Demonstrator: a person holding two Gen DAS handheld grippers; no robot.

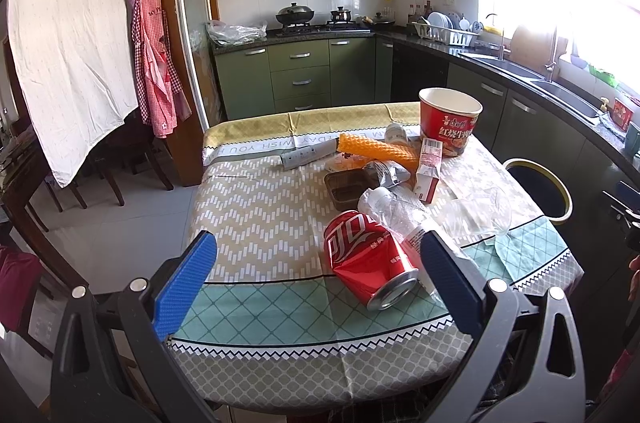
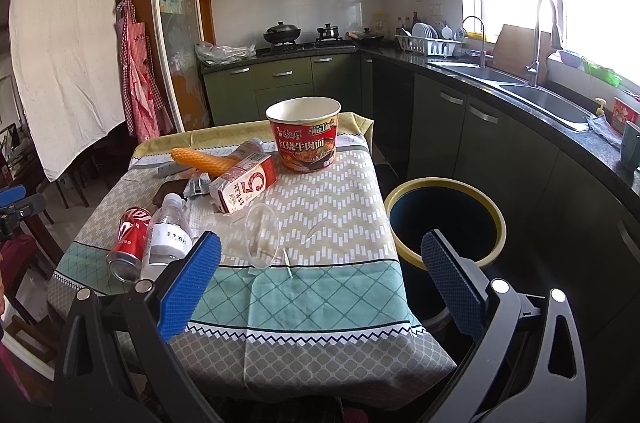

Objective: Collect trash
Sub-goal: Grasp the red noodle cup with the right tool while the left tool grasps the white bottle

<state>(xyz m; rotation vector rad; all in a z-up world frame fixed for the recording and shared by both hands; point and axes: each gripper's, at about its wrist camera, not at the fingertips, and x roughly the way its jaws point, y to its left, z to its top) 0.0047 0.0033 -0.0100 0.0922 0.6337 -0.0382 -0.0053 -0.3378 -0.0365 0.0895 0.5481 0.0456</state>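
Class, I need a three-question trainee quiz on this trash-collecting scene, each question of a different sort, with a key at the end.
1. True or false: the red soda can stands upright.
2. Multiple choice: the noodle cup is A) upright, open end up; B) on its side; C) inside the bin.
3. Fill in: the yellow-rimmed bin stands on the floor beside the ____.

Key: 1 false, it lies on its side next to the clear bottle. 2 A. 3 table. Both the left gripper and right gripper are open and empty.
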